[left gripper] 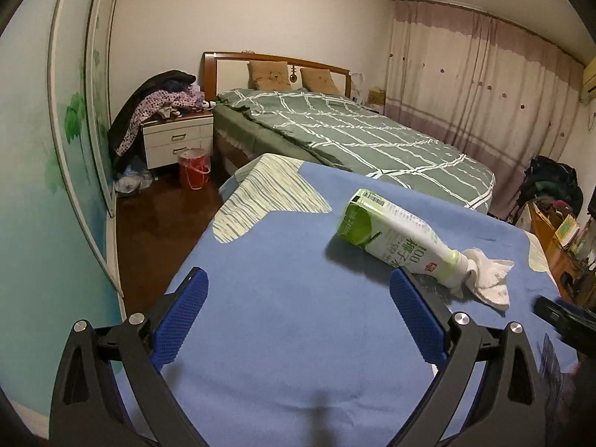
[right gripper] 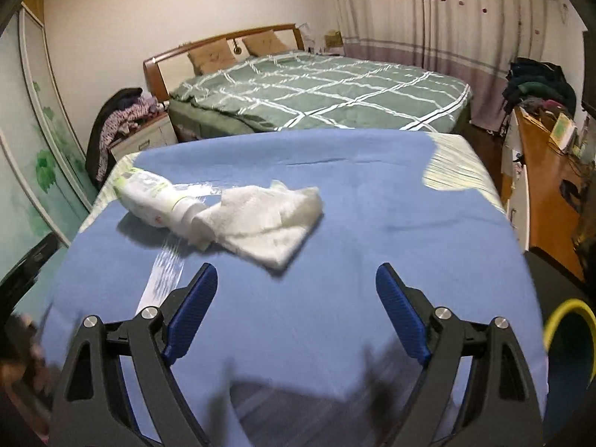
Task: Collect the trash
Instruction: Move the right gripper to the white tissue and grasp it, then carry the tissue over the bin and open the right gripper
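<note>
Lying beyond open fingers (right gripper: 402, 313): tissue (right gripper: 268, 216)

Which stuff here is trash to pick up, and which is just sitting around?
Trash to collect:
- drink carton, lying on its side
- crumpled tissue, touching its cap end

Just lying about:
- red bucket
- clothes pile
- bed
- blue cloth
</note>
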### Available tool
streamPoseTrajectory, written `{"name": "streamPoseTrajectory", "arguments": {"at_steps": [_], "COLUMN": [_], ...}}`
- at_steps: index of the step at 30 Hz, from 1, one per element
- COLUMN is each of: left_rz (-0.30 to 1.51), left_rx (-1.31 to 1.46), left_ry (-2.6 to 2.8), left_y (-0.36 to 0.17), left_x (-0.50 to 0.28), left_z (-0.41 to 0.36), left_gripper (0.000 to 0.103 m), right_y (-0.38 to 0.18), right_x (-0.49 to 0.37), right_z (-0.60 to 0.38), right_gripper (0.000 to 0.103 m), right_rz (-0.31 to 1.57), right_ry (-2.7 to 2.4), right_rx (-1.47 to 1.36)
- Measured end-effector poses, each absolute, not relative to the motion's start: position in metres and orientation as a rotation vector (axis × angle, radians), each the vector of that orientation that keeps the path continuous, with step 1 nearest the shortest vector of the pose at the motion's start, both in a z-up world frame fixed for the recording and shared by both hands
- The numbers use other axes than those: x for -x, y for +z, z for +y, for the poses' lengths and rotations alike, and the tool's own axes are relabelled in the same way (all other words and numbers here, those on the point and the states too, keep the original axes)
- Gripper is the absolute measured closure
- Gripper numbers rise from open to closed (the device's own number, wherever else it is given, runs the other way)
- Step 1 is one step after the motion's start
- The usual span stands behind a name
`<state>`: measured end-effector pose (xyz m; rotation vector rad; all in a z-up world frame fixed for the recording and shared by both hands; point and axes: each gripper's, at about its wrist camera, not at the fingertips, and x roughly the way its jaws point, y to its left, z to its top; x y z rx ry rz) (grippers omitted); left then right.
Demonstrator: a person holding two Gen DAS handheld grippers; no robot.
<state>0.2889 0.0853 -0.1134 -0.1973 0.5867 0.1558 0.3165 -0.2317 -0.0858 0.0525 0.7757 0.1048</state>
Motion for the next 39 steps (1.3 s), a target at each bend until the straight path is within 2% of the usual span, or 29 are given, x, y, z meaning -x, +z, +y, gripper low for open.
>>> {"name": "streamPoseTrajectory", "arguments": {"at_steps": [6,9,11,15,21,24,26,33,39], "left_rz": [0.567,0.571,0.57,0.572,0.582,0.578,0.579,0.589,0.594], "left_rx": [0.2,0.211,0.216,0.219,0.231,0.236,0.239,0.246,0.24], "left_ry": [0.188,0.199,0.209,0.23,0.243,0.25,0.253,0.249,0.238], "left_y": [-0.109,-0.109,-0.108,-0.109,-0.111,-0.11,-0.11,-0.111,-0.111], "left_x": [-0.285,-0.285,-0.283,-0.283,-0.282,-0.281,-0.282,-0.282,-0.282], "left_z": [0.088,0.091,0.093,0.094,0.095,0.096,0.097,0.098,0.095], "left_gripper": [0.006,0.006,0.006,0.006,0.006,0.006,0.006,0.006,0.006], "right_y": [-0.105,-0.114,-0.119,-0.122,-0.123,-0.122,-0.121,-0.115,-0.097], "right_x": [-0.365,-0.381,-0.39,-0.396,-0.388,-0.382,-0.377,-0.349,-0.29], "right_z": [-0.222,-0.216,-0.211,-0.204,-0.193,-0.19,-0.188,-0.215,-0.26], "right_gripper": [0.021,0.024,0.03,0.031,0.054,0.074,0.092,0.095,0.095], "right_rz": [0.83,0.861,0.896,0.908,0.895,0.888,0.887,0.892,0.811], "right_ry": [0.084,0.08,0.091,0.084,0.105,0.121,0.13,0.135,0.086], "right_rx": [-0.03,-0.013,-0.009,0.015,0.031,0.03,0.025,-0.065,-0.113]}}
